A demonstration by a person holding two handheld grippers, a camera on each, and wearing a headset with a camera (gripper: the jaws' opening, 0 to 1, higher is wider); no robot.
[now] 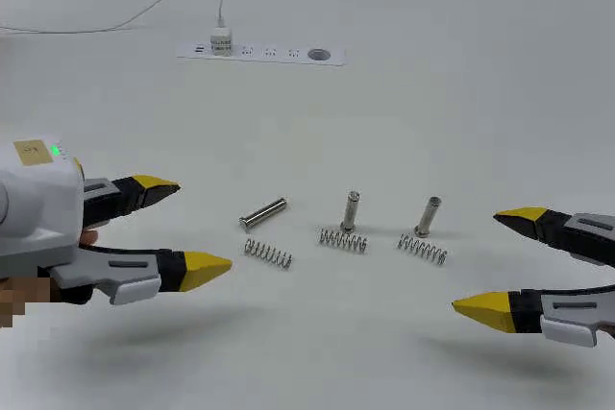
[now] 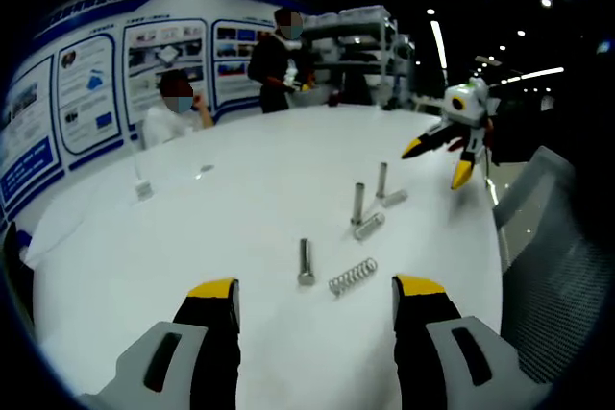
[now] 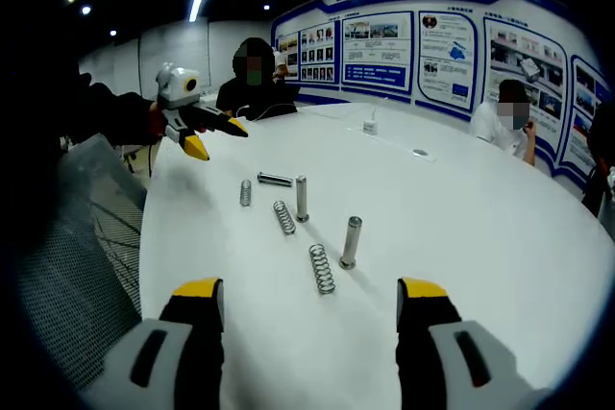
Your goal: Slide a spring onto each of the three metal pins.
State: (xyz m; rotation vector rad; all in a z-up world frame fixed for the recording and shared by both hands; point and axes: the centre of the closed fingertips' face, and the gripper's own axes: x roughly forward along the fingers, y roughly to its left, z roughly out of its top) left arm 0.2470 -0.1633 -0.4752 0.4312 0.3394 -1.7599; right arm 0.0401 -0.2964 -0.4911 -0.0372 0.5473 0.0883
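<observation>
Three metal pins sit mid-table in the head view. One pin (image 1: 263,213) lies on its side; two more (image 1: 351,210) (image 1: 428,215) stand upright. A loose spring lies in front of each (image 1: 267,253) (image 1: 343,240) (image 1: 423,250). My left gripper (image 1: 187,226) hovers open, left of the lying pin. My right gripper (image 1: 480,261) is open too, right of the last pin. In the left gripper view the lying pin (image 2: 306,261) and its spring (image 2: 352,277) are just beyond my left gripper (image 2: 315,287). In the right gripper view an upright pin (image 3: 351,242) and spring (image 3: 321,268) are nearest my right gripper (image 3: 309,287).
A white power strip (image 1: 259,51) with a plugged-in charger and cable lies at the far side of the white table (image 1: 461,122). People (image 2: 178,108) sit or stand beyond the table's far edge. A mesh chair (image 3: 91,228) stands beside the table.
</observation>
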